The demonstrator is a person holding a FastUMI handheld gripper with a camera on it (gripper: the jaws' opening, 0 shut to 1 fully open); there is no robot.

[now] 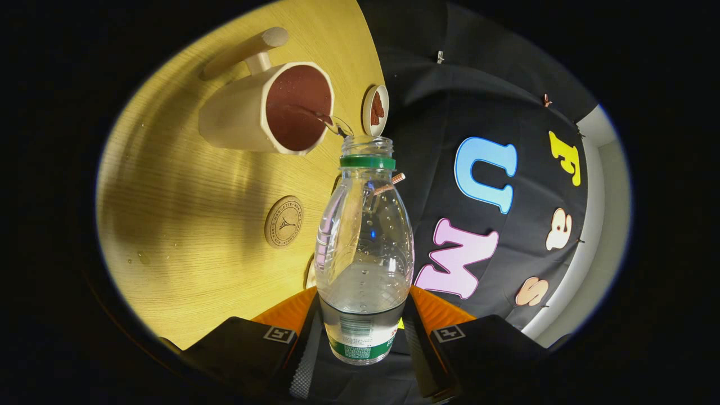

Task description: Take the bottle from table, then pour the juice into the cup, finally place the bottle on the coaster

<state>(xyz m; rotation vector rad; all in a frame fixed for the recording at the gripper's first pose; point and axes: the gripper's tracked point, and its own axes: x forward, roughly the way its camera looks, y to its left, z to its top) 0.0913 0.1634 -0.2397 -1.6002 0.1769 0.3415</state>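
Bottle [363, 247], one, clamped between the gripper [360, 337] fingers, pours into one cup [264, 109]; one coaster [283, 221] lies left, on the table [185, 270].

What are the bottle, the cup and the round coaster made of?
The bottle, held between the gripper fingers, looks like clear, shiny plastic. The cup seems matte ceramic, possibly plastic. The coaster looks like cork or wood, with a stamped design.

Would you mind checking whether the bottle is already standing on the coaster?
No: the bottle is held tilted between the fingers of the hand-held gripper, pouring into the cup, while the coaster lies bare on the table.
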